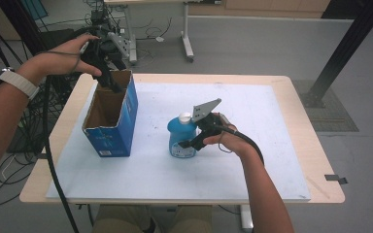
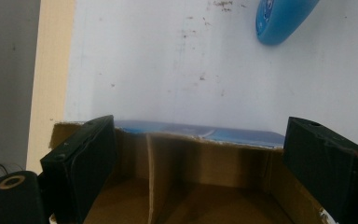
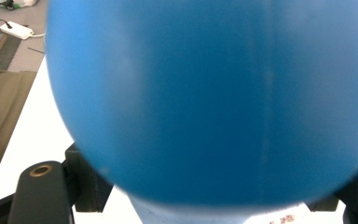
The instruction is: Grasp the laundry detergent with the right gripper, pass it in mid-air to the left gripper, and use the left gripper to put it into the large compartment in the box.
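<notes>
A blue bottle [image 1: 182, 138] with a white cap [image 1: 185, 117] stands upright on the white board, right of an open blue cardboard box [image 1: 109, 141]. My right gripper [image 1: 188, 141] comes at the bottle from the right and its jaws lie against both sides of it. In the right gripper view the bottle [image 3: 214, 93] bulges between the two jaws of that gripper [image 3: 214, 191]. My left gripper [image 1: 112, 85] dips into the far end of the box's open top. Its jaws stand wide, open, over the brown inside of the box [image 2: 191, 186], with the left gripper [image 2: 200, 158] holding nothing. The bottle [image 2: 279, 23] shows farther off.
The white board [image 1: 272, 145] covers most of the wooden table [image 1: 301, 97], with bare room at the right and front. Black cables [image 1: 29, 126] hang off the table's left side. Another table's legs [image 1: 187, 43] stand on the floor behind.
</notes>
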Available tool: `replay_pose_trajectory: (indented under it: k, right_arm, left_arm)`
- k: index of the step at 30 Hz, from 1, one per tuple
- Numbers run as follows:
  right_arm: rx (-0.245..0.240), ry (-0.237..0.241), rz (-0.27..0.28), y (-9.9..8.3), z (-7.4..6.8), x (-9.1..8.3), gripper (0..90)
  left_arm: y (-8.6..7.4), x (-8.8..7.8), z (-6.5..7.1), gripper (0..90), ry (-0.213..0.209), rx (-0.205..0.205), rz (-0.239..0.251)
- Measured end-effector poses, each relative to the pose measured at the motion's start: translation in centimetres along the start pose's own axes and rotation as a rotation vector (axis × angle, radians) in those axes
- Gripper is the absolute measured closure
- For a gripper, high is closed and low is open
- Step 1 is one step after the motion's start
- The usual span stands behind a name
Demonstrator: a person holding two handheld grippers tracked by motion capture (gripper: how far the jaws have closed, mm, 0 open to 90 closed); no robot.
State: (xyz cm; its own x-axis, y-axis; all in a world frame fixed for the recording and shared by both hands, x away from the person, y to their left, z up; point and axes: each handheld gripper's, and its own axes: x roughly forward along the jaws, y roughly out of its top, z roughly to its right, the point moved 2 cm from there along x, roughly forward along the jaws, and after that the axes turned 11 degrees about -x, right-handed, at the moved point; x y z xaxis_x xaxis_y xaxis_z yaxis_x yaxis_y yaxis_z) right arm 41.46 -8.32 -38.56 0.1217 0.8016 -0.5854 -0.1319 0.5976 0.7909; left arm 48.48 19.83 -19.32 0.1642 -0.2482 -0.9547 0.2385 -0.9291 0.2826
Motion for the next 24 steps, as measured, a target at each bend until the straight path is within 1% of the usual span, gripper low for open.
replay_pose_trajectory:
  k: [4,6,12,13,24]
  right_arm:
    - [0.001,0.0,0.006,-0.08,0.0,0.09,22.0]
    - [0.001,0.003,0.006,-0.13,0.0,0.2,22.5]
    - [-0.002,0.0,0.024,-0.02,0.06,0.21,25.8]
    - [-0.002,0.0,0.024,-0.02,0.06,0.21,25.8]
    - [-0.006,0.004,0.029,0.0,0.02,0.23,27.7]
  left_arm:
    - [0.01,0.06,0.01,10.7,0.0,-0.003,0.001]
    - [0.03,0.12,-0.03,10.8,0.001,0.006,-0.003]
    - [-0.02,0.06,-0.02,10.8,-0.001,-0.002,0.0]
    - [-0.02,0.05,-0.05,10.8,0.001,0.003,-0.001]
    - [0.02,0.09,-0.02,10.8,0.0,0.004,-0.003]
